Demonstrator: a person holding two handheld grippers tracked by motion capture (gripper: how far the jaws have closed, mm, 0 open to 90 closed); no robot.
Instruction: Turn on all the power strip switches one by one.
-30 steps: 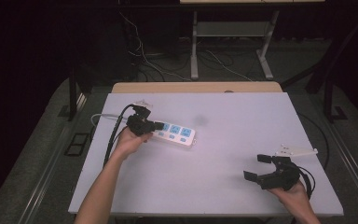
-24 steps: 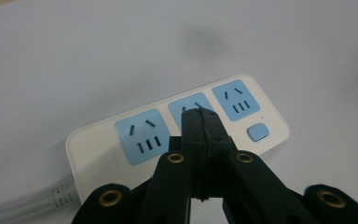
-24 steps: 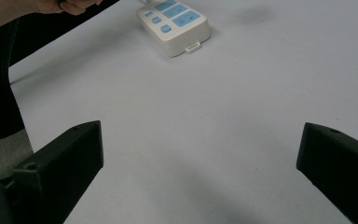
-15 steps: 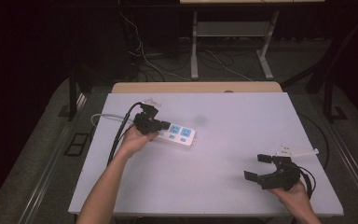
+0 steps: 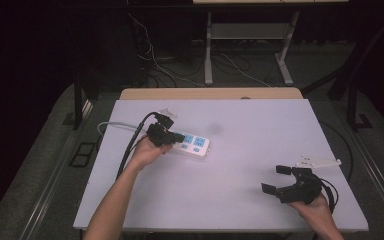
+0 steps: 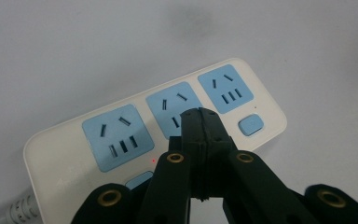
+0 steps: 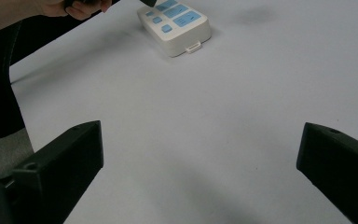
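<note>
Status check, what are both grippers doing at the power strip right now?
Left gripper shut, tips over the power strip. Right gripper open, apart, near table edge. Nothing in the way.

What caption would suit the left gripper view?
Closed tongs poised over the middle blue socket of a white power strip lying on a pale table.

Table evenly lit, surroundings dark; soft shadows, slight blur.
</note>
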